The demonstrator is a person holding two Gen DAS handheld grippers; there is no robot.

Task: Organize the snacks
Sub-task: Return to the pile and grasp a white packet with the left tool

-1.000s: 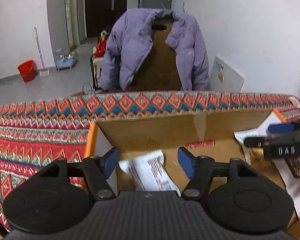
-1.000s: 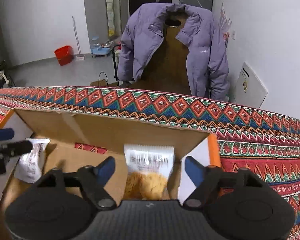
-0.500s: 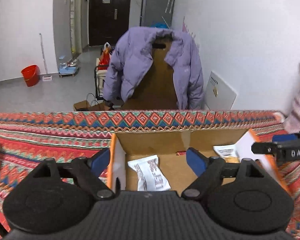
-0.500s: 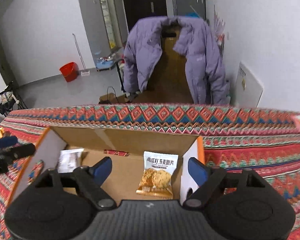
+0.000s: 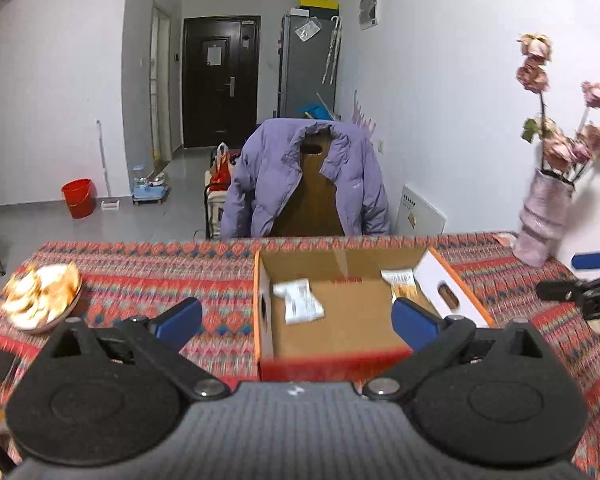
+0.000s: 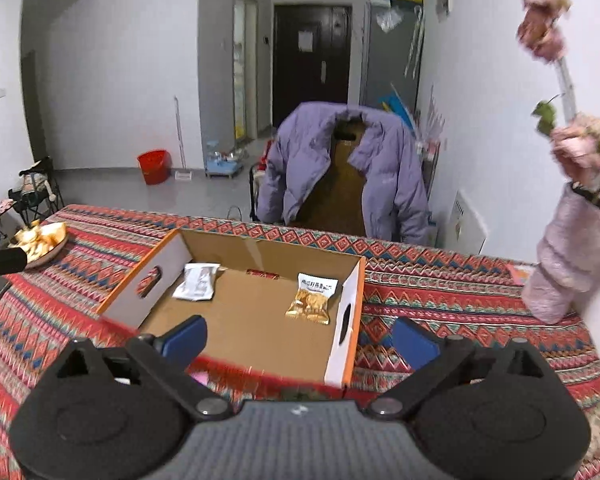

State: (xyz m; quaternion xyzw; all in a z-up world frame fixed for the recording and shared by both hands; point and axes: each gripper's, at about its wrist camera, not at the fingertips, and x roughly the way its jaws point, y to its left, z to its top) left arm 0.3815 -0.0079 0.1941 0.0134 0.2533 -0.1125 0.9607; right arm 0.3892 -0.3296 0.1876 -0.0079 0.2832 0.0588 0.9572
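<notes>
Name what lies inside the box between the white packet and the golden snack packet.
Only bare cardboard floor separates the white packet from the golden snack packet, shown in the right wrist view.

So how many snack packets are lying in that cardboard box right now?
2. A white printed packet lies near the left wall of the open brown cardboard box, and a clear packet of golden crackers lies by its right wall. The near edge is partly hidden, so more could sit there.

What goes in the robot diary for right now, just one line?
left claw: opening, empty | right claw: opening, empty | white packet, yellow packet: in box
</notes>
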